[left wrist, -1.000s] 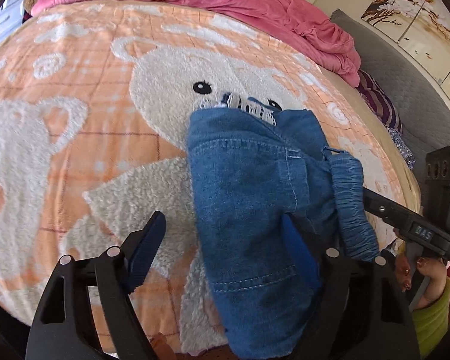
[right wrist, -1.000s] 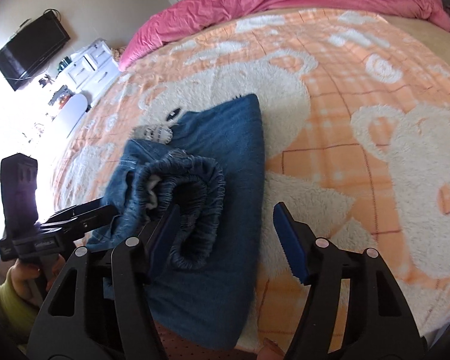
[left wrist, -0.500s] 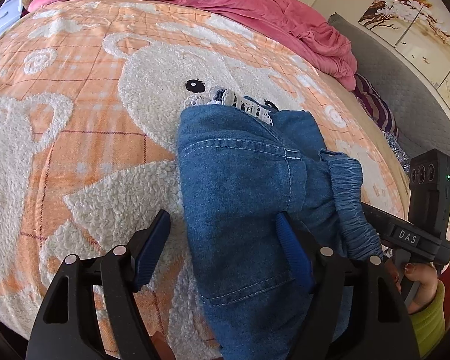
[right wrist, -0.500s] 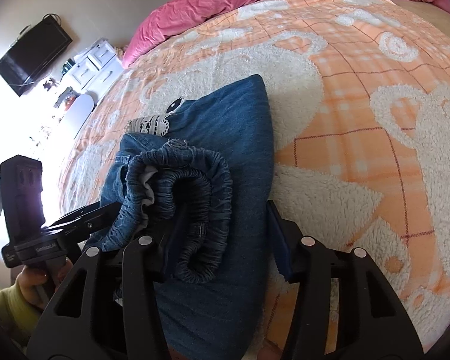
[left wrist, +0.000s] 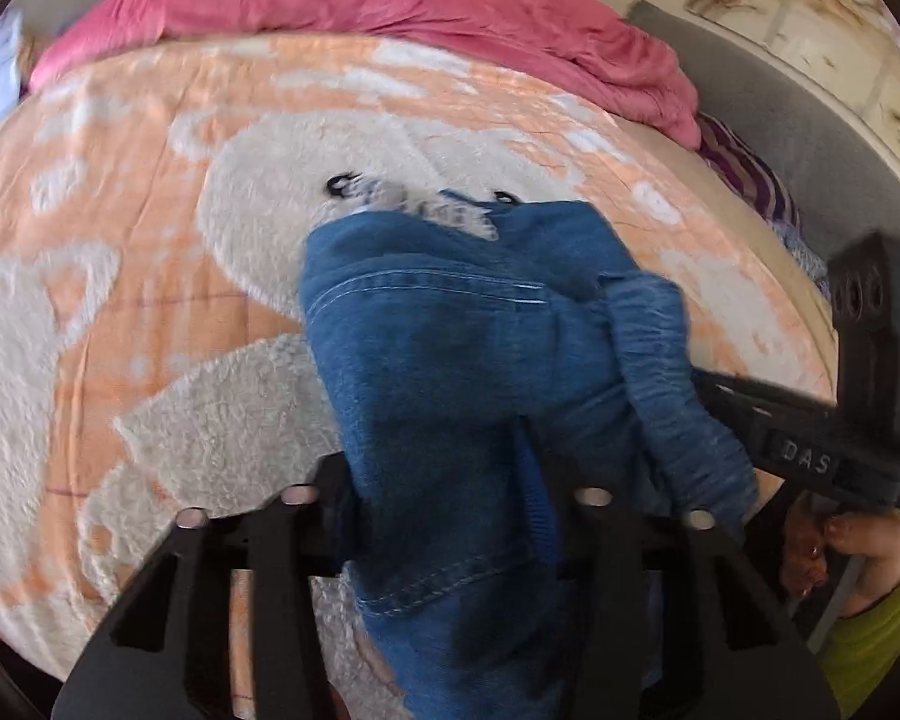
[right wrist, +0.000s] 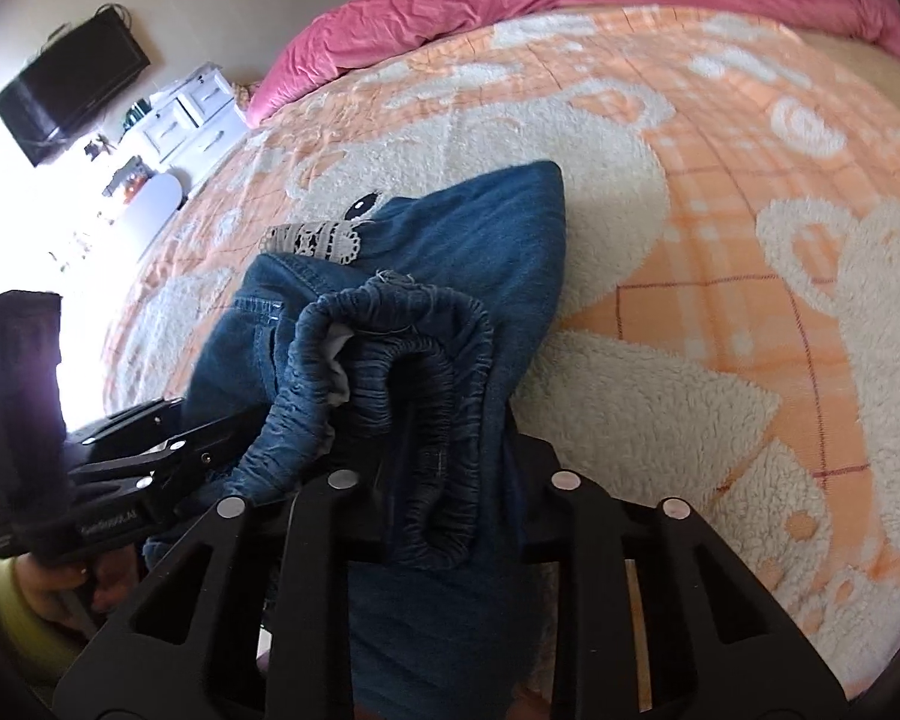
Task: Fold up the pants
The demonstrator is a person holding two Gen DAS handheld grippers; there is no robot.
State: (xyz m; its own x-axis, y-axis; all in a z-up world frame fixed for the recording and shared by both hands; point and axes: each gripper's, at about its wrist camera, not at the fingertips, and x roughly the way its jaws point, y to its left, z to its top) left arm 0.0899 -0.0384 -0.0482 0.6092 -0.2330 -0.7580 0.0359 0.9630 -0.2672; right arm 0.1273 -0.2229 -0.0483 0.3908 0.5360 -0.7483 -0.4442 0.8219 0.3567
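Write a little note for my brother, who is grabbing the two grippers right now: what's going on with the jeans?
Left gripper: its fingers have just been closing and now pinch the near edge of the small blue denim pants.
Right gripper: also just closed, clamped on the gathered elastic waistband.
Pants: bunched and partly folded on the orange-and-white fleece bear blanket, lace-trimmed cuff at the far end, near end lifted.
Done: both grips taken.
Left: probably carry the held end over, lay it flat, let go.
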